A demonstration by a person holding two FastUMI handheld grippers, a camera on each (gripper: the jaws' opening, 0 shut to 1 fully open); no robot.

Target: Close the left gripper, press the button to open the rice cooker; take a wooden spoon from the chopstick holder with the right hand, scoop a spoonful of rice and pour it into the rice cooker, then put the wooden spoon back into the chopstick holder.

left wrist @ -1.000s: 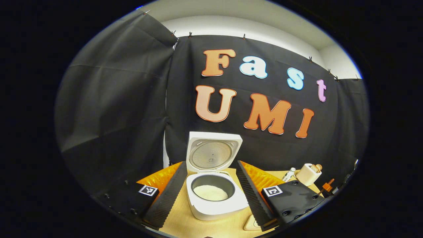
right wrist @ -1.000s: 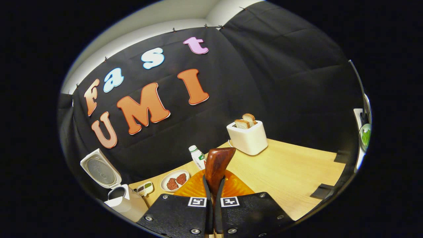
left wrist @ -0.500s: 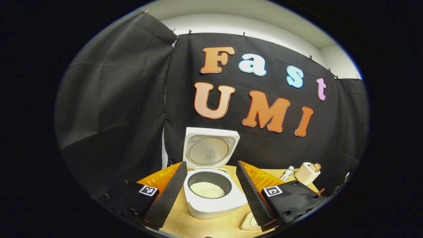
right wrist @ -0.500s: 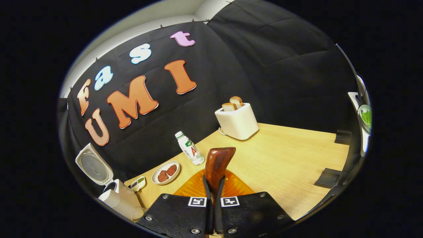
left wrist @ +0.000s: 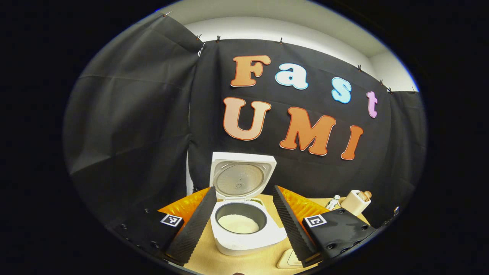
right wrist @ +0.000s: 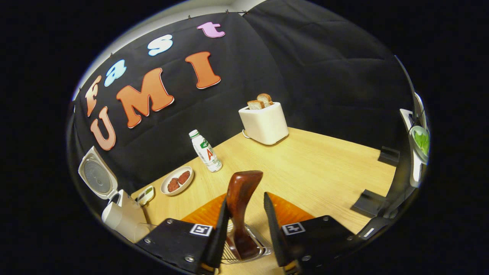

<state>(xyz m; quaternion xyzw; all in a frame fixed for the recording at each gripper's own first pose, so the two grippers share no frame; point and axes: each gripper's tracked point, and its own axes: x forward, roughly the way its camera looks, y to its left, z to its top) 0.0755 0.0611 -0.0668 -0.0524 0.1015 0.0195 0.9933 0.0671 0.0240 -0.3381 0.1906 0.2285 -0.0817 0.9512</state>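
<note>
Last step nearly done: dark wooden spoon [right wrist: 240,206] standing in the wire metal holder [right wrist: 244,248] between the spread right gripper [right wrist: 246,225] fingers (left gripper [left wrist: 242,225] spread too, round the open white rice cooker [left wrist: 244,229]); next, back away slowly.

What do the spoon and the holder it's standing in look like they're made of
The spoon looks like dark reddish wood with a glossy varnish, given its sheen and grain-like streaks. The holder seems to be shiny metal wire or slats, though little of it shows.
</note>
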